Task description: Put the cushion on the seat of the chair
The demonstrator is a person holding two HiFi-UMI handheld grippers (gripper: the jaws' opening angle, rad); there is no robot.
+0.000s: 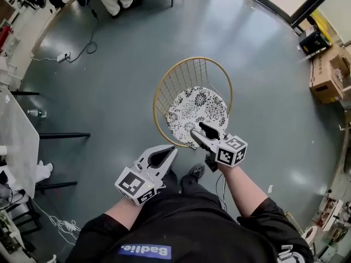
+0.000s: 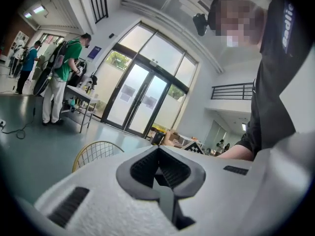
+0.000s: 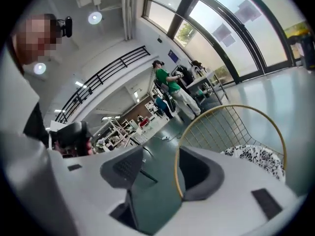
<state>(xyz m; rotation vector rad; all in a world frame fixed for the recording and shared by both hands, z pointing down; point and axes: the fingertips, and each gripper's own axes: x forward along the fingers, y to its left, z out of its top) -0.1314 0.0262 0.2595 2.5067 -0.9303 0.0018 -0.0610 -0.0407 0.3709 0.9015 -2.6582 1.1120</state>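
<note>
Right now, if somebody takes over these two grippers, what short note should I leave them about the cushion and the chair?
Left gripper: jaws together, holding nothing, beside the chair's front.
Right gripper: jaws apart, empty, at the cushion's near edge in the head view.
Cushion: lies flat on the seat of the chair.
Done: the cushion is on the seat.
Left: apparently nothing; perhaps check that it sits centred.

the black shirt [image 1: 186, 218] bears a blue label [image 1: 144, 251] reading "badlie."
</note>
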